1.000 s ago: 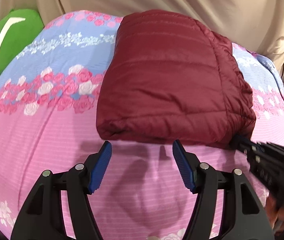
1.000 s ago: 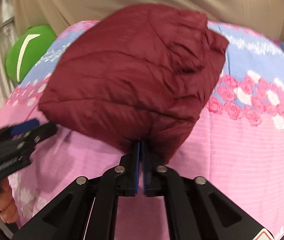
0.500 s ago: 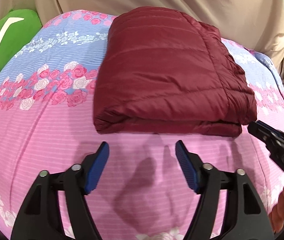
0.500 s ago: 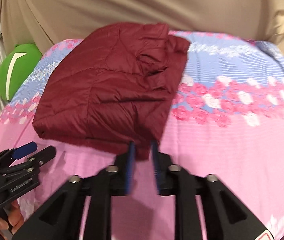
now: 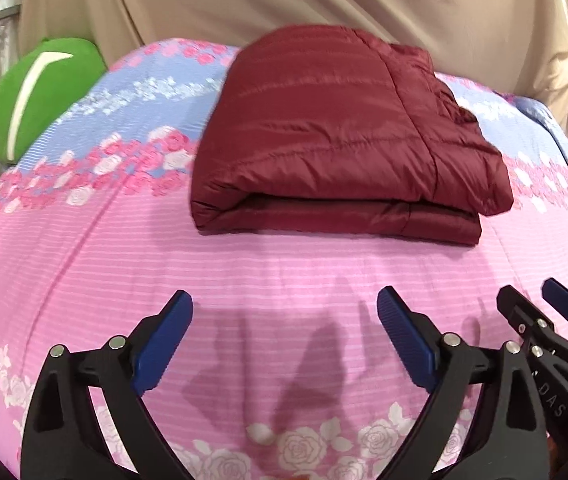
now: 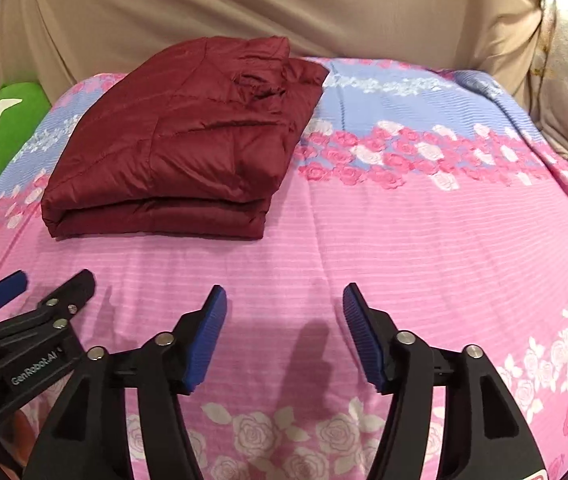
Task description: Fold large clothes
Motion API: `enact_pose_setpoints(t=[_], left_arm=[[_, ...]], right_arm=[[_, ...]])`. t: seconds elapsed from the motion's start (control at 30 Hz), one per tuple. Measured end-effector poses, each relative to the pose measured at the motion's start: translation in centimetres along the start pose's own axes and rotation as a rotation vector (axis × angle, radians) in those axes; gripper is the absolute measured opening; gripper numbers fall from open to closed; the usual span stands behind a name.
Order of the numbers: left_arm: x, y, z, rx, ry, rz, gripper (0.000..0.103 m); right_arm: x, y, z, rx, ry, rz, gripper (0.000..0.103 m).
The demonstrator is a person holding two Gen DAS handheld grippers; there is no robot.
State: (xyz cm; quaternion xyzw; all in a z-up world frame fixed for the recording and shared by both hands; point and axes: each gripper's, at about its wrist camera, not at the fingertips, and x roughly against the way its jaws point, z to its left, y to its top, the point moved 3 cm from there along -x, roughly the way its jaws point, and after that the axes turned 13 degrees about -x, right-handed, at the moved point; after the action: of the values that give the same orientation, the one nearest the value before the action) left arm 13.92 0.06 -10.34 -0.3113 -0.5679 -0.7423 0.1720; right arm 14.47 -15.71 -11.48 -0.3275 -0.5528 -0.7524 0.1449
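A dark red padded jacket lies folded in a neat rectangle on a bed covered in pink and blue floral sheets. Both grippers hover near its front edge, apart from it. The left gripper and right gripper have just been opening; both stand spread, nothing between them. A green cushion sits at the far left.

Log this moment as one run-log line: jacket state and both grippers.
jacket: folded, on bedspread | left gripper: jaws just opening, empty, clear of jacket | right gripper: jaws just opening, empty, clear of jacket
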Motion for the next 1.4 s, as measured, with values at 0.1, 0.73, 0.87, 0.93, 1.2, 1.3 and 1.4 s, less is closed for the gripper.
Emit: enact_pose_setpoints(t=[0.1,0.73,0.87,0.93,1.2,1.3,1.4], left_arm=[[0.4,-0.1,-0.1,0.000,0.018,-0.006,0.094],[1.3,-0.2,-0.4,-0.028,0.092,-0.040,0.097],[1.3,-0.2,-0.4,-0.030,0.096,-0.039,0.097],[1.3,-0.2,-0.3,-0.031,0.100,-0.038,0.097],[1.2,-0.2,-0.2,-0.031,0.101,-0.033,0.097],[1.2,-0.2,-0.2,-0.030,0.101,-0.034,0.097],[1.2,-0.2,-0.2,-0.031,0.101,-0.034,0.097]], right_arm=[[0.4,-0.3,0.1,0.006,-0.005,-0.009,0.065],[1.0,-1.0,0.8,0.030,-0.012,-0.038,0.068],[1.1,-1.1,1.0,0.028,-0.015,-0.040,0.068],[1.1,-1.1,1.0,0.030,-0.016,-0.043,0.068],[1.2,-1.1,1.0,0.037,-0.018,-0.045,0.068],[1.2,-1.1,1.0,0.038,-0.017,-0.044,0.068],[1.2,-1.1,1.1,0.038,-0.018,-0.046,0.068]])
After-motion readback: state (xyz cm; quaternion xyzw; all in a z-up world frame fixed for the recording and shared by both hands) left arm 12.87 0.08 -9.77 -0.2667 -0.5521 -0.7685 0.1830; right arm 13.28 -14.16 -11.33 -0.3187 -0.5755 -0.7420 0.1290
